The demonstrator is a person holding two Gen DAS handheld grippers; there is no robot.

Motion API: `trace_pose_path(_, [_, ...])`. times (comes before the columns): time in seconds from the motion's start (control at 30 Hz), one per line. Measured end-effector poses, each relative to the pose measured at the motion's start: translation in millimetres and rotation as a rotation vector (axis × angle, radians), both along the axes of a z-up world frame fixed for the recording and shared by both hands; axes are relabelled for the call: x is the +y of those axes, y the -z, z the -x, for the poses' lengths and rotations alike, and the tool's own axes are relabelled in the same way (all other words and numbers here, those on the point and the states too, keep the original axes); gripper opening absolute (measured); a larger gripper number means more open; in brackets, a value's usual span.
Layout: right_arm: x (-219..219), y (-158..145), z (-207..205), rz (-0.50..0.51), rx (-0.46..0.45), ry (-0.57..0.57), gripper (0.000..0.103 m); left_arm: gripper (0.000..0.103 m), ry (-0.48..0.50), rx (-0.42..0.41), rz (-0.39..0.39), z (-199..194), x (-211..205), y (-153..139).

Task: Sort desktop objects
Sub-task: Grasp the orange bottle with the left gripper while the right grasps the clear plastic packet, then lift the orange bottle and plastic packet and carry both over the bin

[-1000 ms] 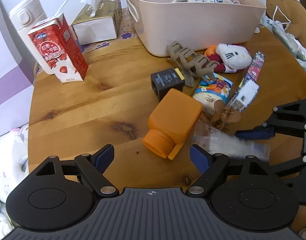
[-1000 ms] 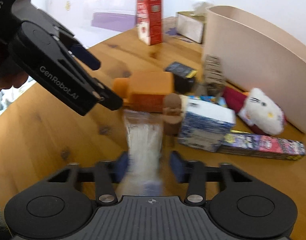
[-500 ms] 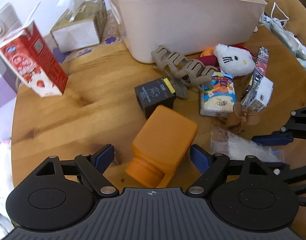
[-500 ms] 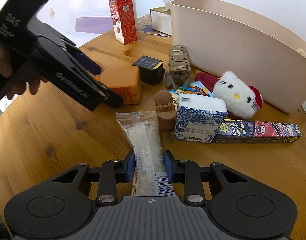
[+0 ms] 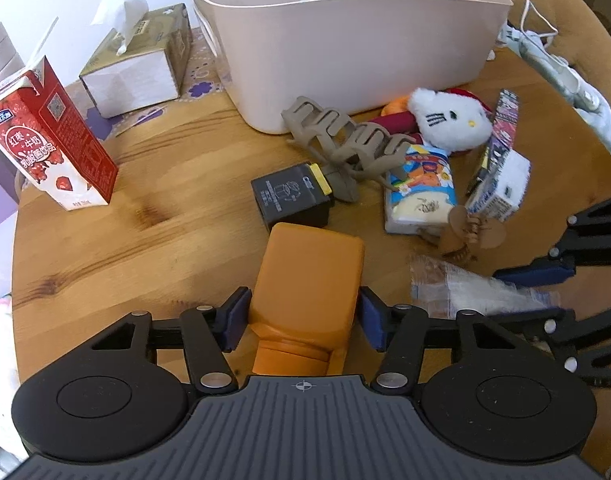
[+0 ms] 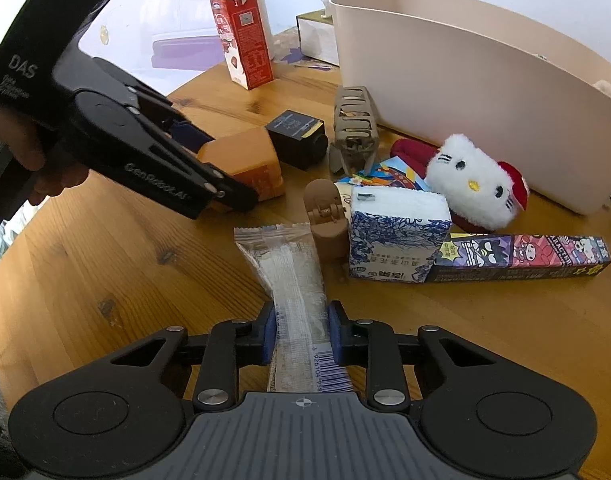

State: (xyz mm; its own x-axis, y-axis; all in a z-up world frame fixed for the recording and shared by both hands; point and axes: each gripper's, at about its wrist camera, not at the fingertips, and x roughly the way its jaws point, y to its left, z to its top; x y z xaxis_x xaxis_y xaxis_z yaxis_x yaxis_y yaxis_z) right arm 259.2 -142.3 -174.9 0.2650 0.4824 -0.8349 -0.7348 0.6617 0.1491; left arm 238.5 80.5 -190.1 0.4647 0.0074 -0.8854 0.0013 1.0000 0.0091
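My left gripper has just been closing and is pinching the orange bottle lying on the table; my right gripper, also closing, is squeezing the clear packet, both bound, I judge, for the beige bin behind.

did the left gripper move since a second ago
Yes. The left gripper came down over the orange bottle, jaws just closing around it; the milk carton kept its spot.
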Motion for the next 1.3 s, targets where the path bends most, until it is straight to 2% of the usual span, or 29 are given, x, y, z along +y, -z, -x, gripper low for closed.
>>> trace_pose_path(0.43, [-28,-7,3,-0.042,0.050,0.032,0.023,0.055,0.043,-0.024,-0.007,24,-12,-18])
trace_pose_path(0.9, [-59,-37,6,-0.133,0.054,0.057,0.023,0.054,-0.001,-0.031,-0.031,33,-19,-34])
trace_pose_path(1.2, [-84,-63,0,-0.180,0.003,0.091,0.023,0.054,-0.036,-0.058,-0.011,29,-21,-51])
trace_pose_path(1.3, [-93,-73,-7,-0.184,-0.027,0.110,0.023,0.054,-0.028,-0.084,-0.026,25,-22,-59])
